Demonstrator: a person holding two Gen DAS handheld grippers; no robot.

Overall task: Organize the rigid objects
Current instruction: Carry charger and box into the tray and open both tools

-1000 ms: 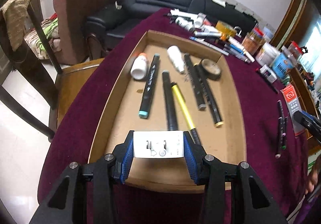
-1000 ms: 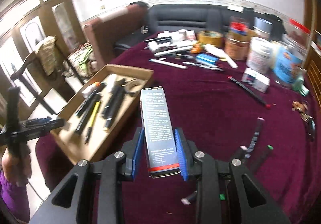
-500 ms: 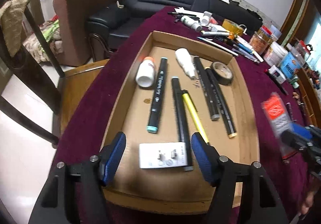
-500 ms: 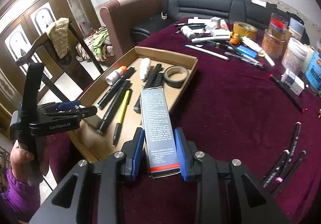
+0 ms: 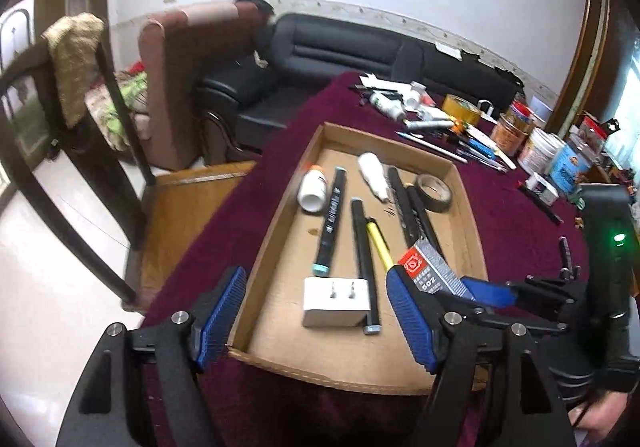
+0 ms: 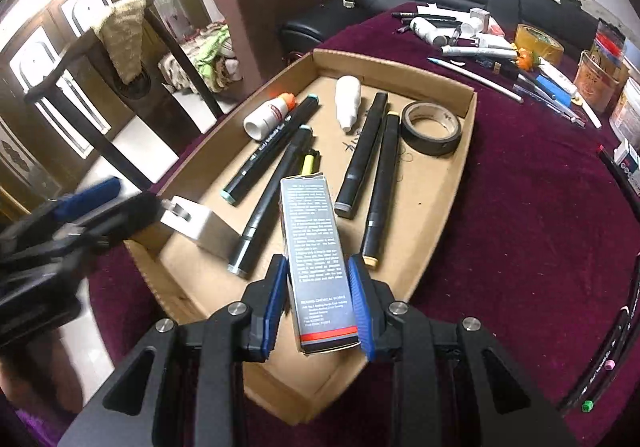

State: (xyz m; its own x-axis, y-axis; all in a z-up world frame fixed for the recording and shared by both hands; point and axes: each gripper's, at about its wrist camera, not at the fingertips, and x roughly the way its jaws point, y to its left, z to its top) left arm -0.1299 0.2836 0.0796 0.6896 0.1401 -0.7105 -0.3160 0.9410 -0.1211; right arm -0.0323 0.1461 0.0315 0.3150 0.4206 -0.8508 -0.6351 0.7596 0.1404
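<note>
Dark red cloth covers the table (image 6: 520,207). My right gripper (image 6: 318,307) squeezes the tall grey glue box (image 6: 316,259), low in its frame, over the brown cardboard tray (image 6: 468,151). Next I lower it and let go. My left gripper (image 5: 316,321), jaws just opening and empty, tilts down above the white plug block (image 5: 335,301).

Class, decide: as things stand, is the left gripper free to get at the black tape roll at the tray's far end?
Probably not directly: the left gripper is open, but the white adapter, markers and the right gripper's box lie between it and the tape roll.
</note>
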